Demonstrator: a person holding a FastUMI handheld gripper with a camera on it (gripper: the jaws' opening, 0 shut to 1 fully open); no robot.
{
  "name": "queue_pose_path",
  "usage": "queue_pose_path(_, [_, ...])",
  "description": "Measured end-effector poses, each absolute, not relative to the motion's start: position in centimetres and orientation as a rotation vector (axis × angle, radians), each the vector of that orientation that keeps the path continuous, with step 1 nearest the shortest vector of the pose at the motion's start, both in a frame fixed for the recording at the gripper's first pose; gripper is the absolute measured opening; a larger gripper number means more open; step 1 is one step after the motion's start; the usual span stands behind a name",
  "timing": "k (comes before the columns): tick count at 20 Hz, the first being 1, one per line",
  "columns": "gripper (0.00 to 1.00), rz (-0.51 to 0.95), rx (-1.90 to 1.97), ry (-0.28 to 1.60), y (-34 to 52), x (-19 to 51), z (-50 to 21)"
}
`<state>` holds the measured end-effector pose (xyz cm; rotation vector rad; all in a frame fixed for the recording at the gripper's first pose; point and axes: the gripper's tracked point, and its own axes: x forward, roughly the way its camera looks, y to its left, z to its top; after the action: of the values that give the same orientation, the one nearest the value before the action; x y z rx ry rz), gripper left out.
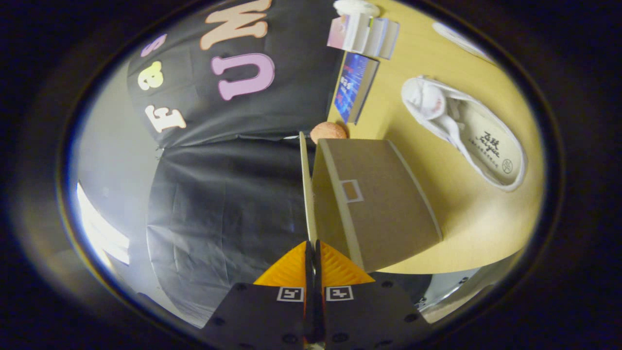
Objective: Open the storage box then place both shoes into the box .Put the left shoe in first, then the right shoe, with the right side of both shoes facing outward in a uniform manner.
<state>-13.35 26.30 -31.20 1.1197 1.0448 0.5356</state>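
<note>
Your gripper (311,253) is closed on the thin edge of the storage box (374,204) lid (306,194): light, stiff cardboard, so pinch it at the rim. The soft white shoe (466,131) lies on the surface (476,223) beyond the box.

This is looking like a booth set up for trying things out, not a real home. A black cloth (218,194) is hanging as the wall behind a yellow table (476,218). Books (364,34) are standing at the table's far edge. The gripper (312,253) is pinching the lid (306,194) of a box (374,204).
</note>
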Motion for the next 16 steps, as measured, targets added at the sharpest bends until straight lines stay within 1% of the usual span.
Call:
queue_pose_path(7, [0.02, 0.709, 0.985, 0.988, 33.0, -12.9, -24.7])
queue_pose_path(10, [0.02, 0.771, 0.903, 0.977, 36.7, -12.4, -23.3])
queue_pose_path(16, [0.02, 0.883, 0.784, 0.971, 43.2, -13.6, -22.2])
